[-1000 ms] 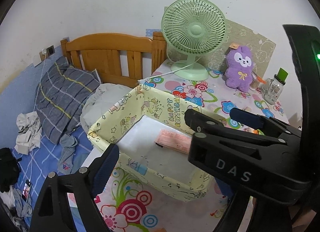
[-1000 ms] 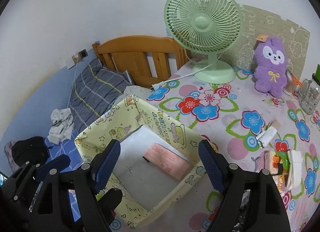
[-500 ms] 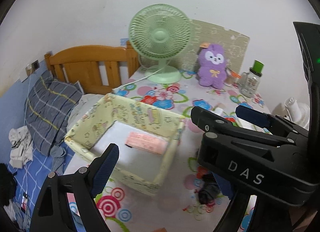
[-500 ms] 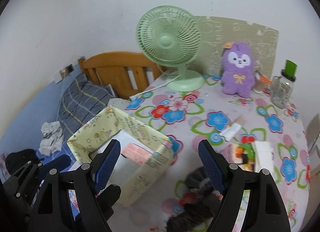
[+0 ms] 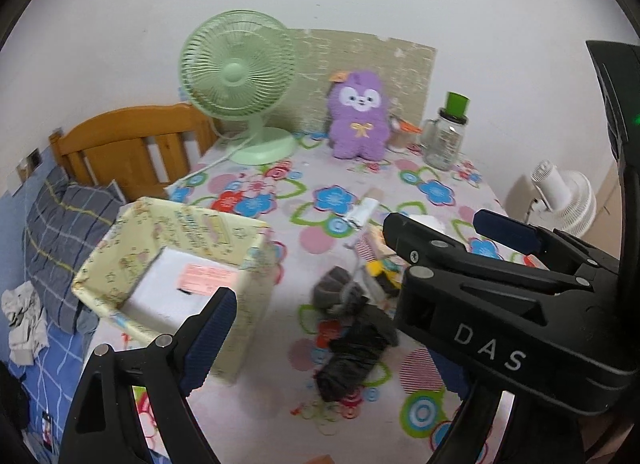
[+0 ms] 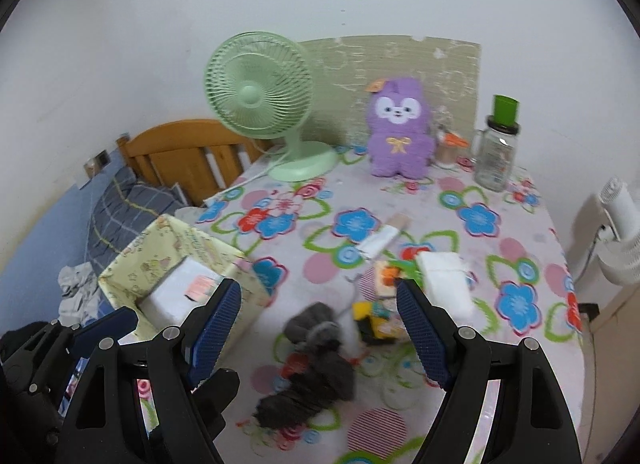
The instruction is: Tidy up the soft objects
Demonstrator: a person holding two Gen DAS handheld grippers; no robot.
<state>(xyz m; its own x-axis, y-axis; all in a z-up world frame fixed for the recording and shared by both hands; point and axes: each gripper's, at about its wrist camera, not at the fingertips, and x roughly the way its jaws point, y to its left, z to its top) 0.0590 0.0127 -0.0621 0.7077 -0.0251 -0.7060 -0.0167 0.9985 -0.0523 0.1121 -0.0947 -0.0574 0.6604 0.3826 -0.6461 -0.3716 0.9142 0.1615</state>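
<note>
Task looks barely started, as we read it: the pale yellow cartoon-print fabric bin (image 6: 208, 260) at table's left edge holds only a white liner and a pink paper slip (image 6: 199, 286), no soft items inside.

Left to right across the flowered tablecloth (image 6: 472, 219):
- bin: floppy cloth walls, square, open top, should take stuffing easily.
- dark grey crumpled cloth, sock-like (image 6: 316, 368), lying just right of the bin, limp and bunched (blurred, so we can't tell if it's one piece or several).
- small yellow-orange printed packets (image 6: 378, 314) beside it, then a white folded cloth or tissue pad (image 6: 442, 278), flat and squarish.
- far back, the purple plush toy (image 6: 400, 129) sits upright against the wall panel, fuzzy, rounded, well apart from the bin.

So everything soft is left to move, in our judgement.

Right gripper (image 6: 320, 328): jaws wide, nothing between them, hovering over the grey cloth. Left gripper (image 5: 356, 276): also spread wide, empty; its view shows the same cloth (image 5: 352, 336) between bin (image 5: 176, 260) and right-hand clutter.
</note>
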